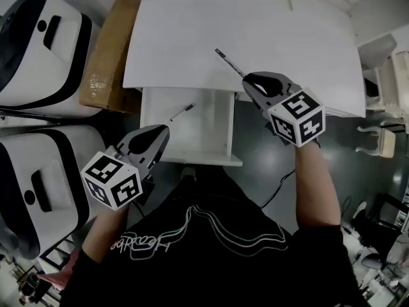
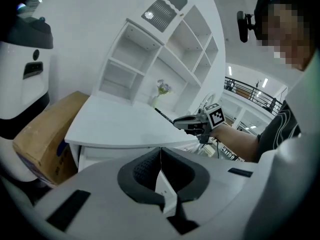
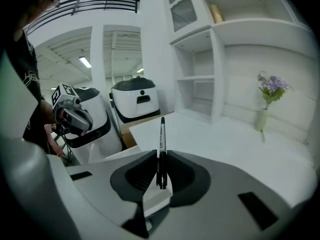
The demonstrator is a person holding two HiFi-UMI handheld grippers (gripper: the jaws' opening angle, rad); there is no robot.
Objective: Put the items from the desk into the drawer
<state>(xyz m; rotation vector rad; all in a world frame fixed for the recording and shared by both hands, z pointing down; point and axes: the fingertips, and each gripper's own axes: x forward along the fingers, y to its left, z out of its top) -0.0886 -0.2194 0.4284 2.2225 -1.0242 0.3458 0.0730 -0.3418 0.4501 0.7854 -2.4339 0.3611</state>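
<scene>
Pen in drawer, below desk edge; box L of desk.

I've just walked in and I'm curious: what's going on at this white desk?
A person holds a gripper in each hand. The right gripper has its jaws shut on a black pen, held over the desk edge beside the open drawer. A second pen already lies inside. The left gripper is shut and empty near the drawer front.

Soft even light washes the white desk pale; both gripper views bend and darken at the edges.
</scene>
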